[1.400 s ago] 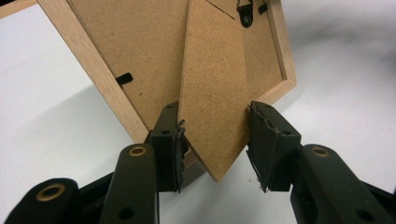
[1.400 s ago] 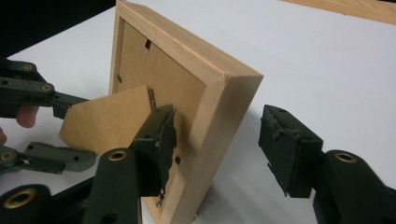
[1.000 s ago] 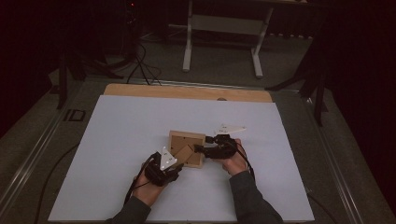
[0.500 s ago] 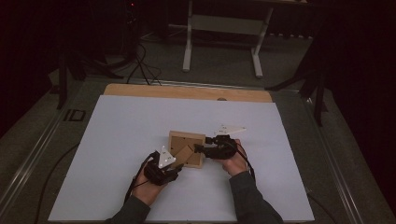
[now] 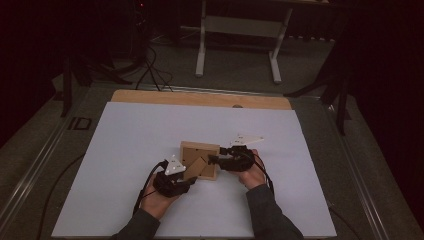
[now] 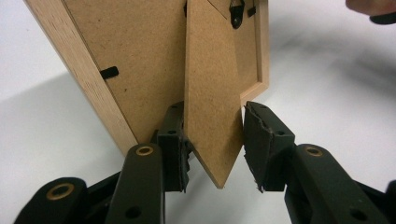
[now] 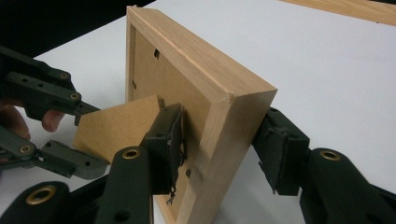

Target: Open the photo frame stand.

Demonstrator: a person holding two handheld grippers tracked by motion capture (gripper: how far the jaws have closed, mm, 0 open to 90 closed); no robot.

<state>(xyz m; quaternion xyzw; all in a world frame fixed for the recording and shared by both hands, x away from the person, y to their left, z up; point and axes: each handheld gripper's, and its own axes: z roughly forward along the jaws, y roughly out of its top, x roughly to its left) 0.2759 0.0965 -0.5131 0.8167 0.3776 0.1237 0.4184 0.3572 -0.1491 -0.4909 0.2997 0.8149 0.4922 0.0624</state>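
A wooden picture frame (image 5: pixel 200 149) lies back side up at the middle of the white table, its fibreboard stand leg (image 5: pixel 196 166) swung out from the back. My left gripper (image 5: pixel 189 175) comes from the near left. In the left gripper view its jaws straddle the stand leg (image 6: pixel 210 107) and the left gripper (image 6: pixel 212 144) is open, with a gap at the right pad. My right gripper (image 5: pixel 214 160) is shut on the frame's right side. In the right gripper view the frame's rail (image 7: pixel 210 84) is pinched in the right gripper (image 7: pixel 219 144), and the stand leg (image 7: pixel 116 128) sits beyond.
A white sheet (image 5: pixel 125 150) covers the table, with a bare wooden strip (image 5: pixel 200 98) along the far edge. Beyond it, on the dark floor, stand a white metal support (image 5: pixel 240 30) and cables (image 5: pixel 150 70).
Both hands have barely shifted. The left gripper has edged slightly forward and left at the stand leg, and the right gripper keeps its hold on the frame.
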